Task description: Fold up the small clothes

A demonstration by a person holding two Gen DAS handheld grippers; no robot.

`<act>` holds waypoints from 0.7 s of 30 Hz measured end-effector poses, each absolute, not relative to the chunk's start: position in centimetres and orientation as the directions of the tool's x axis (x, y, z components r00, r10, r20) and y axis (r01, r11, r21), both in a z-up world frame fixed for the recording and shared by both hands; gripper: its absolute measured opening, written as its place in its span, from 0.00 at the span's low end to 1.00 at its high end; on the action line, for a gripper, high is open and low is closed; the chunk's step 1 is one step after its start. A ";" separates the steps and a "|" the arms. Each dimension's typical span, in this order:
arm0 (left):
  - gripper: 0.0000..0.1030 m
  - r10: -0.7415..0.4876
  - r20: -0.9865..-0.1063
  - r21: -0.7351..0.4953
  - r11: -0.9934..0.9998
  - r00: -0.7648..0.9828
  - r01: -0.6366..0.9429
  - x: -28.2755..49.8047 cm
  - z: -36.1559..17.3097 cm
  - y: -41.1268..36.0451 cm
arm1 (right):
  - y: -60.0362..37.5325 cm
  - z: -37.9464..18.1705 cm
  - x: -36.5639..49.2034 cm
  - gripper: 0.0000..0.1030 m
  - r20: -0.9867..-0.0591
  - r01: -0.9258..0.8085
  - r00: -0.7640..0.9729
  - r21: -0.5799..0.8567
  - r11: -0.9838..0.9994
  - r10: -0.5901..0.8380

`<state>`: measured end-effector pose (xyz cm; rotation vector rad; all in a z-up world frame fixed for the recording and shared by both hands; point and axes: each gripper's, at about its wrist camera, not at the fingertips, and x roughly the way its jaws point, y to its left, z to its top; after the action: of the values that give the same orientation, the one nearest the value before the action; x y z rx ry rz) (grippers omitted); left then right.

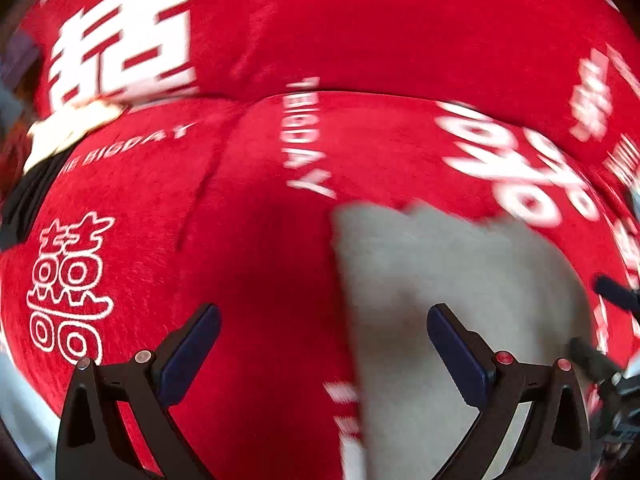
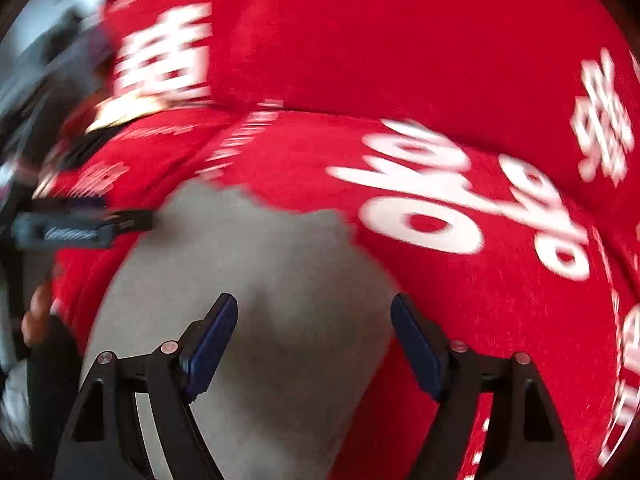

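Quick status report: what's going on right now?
Left gripper open, right gripper open. Grey garment lies on red printed cloth, ungrasped. Nothing blocking.

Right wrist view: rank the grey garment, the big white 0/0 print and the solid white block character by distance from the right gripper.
1. grey garment, directly under the open right gripper.
2. big white 0/0 print, ahead to the right.
3. solid white block character, far upper left.

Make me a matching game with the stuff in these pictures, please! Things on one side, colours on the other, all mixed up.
Things:
1. small garment
2. big cloth underneath
3. writing on the cloth
4. gripper pads

Colours:
A. white
B. dark blue
C. grey
D. red

Pairs: 1-C, 2-D, 3-A, 4-B
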<state>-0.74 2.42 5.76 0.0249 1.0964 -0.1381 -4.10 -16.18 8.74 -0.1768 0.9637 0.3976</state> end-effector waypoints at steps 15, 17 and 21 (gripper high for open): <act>1.00 -0.100 -0.870 -0.012 0.983 0.482 0.184 -8.9 4.5 4.3 | -16.7 6.0 -11.6 0.80 -0.857 -0.451 0.473 -0.034 0.892 0.206; 1.00 -0.091 -0.862 0.008 0.981 0.499 0.194 -10.7 5.1 4.7 | -17.7 6.7 -12.5 0.80 -0.857 -0.416 0.473 -0.010 0.909 0.207; 1.00 -0.179 -0.836 0.003 0.943 0.518 0.332 -13.6 6.7 2.3 | -16.2 9.5 -15.2 0.80 -0.801 -0.491 0.528 -0.016 0.871 0.283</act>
<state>-13.65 2.32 6.71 0.1708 0.9802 -0.3088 -15.23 -16.18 9.55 -0.2525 0.9035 0.4685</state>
